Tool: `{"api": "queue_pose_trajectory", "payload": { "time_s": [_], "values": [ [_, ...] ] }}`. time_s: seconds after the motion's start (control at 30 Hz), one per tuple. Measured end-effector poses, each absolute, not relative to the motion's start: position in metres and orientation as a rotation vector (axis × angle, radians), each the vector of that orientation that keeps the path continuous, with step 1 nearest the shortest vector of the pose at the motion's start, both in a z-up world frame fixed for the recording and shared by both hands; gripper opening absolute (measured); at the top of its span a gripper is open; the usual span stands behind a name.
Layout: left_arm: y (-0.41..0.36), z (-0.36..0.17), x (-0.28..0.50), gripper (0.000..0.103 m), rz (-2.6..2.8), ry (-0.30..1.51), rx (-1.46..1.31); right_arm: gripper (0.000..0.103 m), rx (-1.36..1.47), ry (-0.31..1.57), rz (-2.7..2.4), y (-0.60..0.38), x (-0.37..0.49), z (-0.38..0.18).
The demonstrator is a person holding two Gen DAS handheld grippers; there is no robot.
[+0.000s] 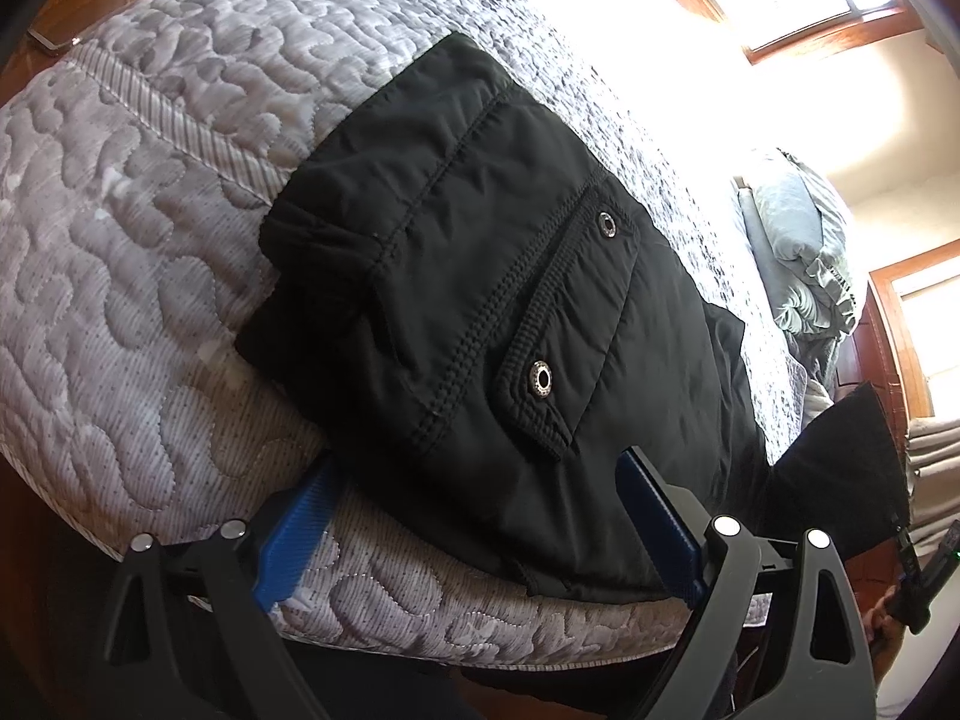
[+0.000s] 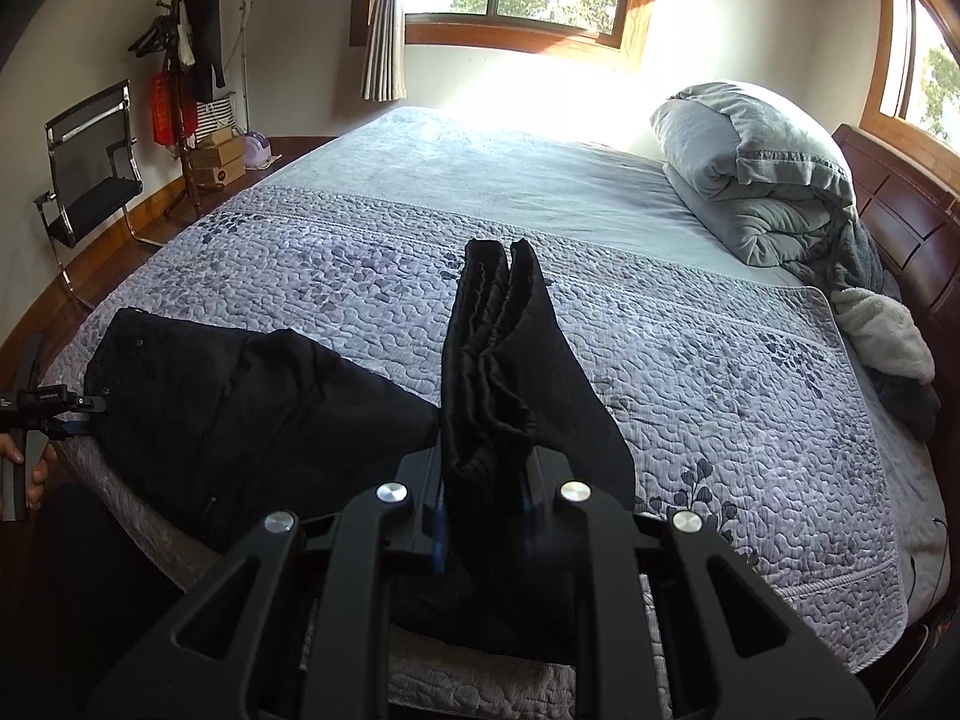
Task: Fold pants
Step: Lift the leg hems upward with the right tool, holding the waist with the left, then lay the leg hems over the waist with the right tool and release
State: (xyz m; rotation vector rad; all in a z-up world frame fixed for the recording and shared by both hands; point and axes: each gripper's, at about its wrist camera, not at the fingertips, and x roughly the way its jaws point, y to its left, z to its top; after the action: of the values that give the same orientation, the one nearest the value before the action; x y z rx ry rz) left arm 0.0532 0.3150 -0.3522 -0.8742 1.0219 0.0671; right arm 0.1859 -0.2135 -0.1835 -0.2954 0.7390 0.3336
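Black pants (image 1: 480,312) lie on the quilted bed cover (image 1: 150,240) at the mattress corner, pocket flap with two metal snaps facing up. My left gripper (image 1: 474,516) is open, its blue pads on either side of the pants' near edge. In the right wrist view the pants (image 2: 240,408) spread to the left, and my right gripper (image 2: 483,504) is shut on the bunched leg ends (image 2: 498,348), which stand up between the fingers. The left gripper (image 2: 66,408) shows at the far left edge.
A folded grey duvet (image 2: 756,174) and white blanket (image 2: 888,336) sit at the headboard end. A mesh chair (image 2: 90,168), coat stand (image 2: 180,78) and boxes (image 2: 219,162) stand along the left wall. Wood floor surrounds the bed.
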Motion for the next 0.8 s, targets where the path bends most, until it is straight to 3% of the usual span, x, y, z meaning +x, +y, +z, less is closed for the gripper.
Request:
{"api": "queue_pose_trajectory", "payload": {
  "time_s": [0.8],
  "values": [
    [0.307, -0.351, 0.063, 0.093, 0.074, 1.056, -0.817, 0.016, -0.495, 0.745, 0.376, -0.156, 0.174, -0.239]
  ]
}}
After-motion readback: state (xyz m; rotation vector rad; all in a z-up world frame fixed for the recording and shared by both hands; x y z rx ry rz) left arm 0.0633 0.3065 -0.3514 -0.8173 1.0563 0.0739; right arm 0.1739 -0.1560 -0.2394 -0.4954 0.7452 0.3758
